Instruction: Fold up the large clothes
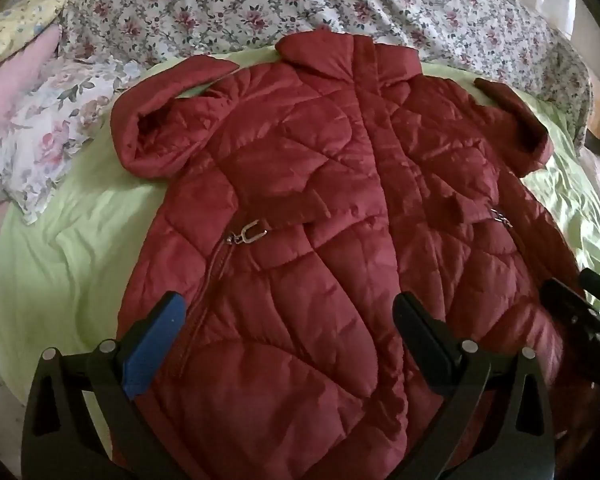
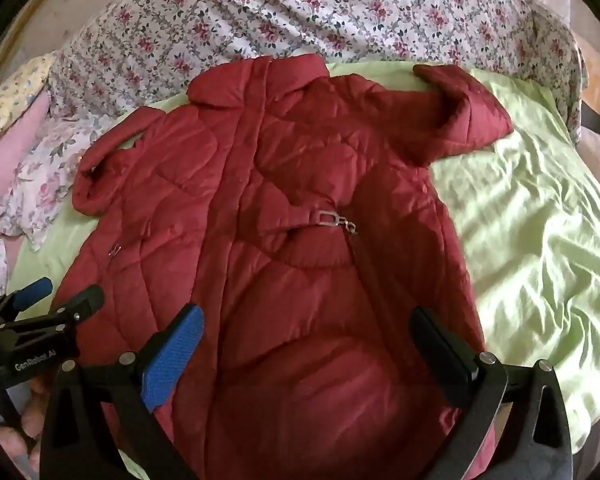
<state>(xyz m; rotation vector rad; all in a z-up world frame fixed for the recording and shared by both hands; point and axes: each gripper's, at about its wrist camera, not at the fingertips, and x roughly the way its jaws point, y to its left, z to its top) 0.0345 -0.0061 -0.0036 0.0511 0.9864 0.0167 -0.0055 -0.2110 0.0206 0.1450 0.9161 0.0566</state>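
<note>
A bed with a green sheet (image 2: 540,216) carries 1 red quilted coat (image 2: 300,208), a floral quilt (image 2: 300,12) and pillows (image 1: 40,128).

Both grippers are the same build: chunky matte-black frames that fan out into two angled arms with triangular cutouts and round silver pins at the joints. The left gripper (image 1: 288,320) has one finger faced with a bright blue textured pad (image 1: 152,348), the other finger plain black. Same deal on the right gripper (image 2: 308,336), blue dimpled pad (image 2: 172,356) on one side, black on the other. From the right wrist view, the left gripper's side shows white "GenRobot AI" lettering and small silver screws on its black body.
</note>
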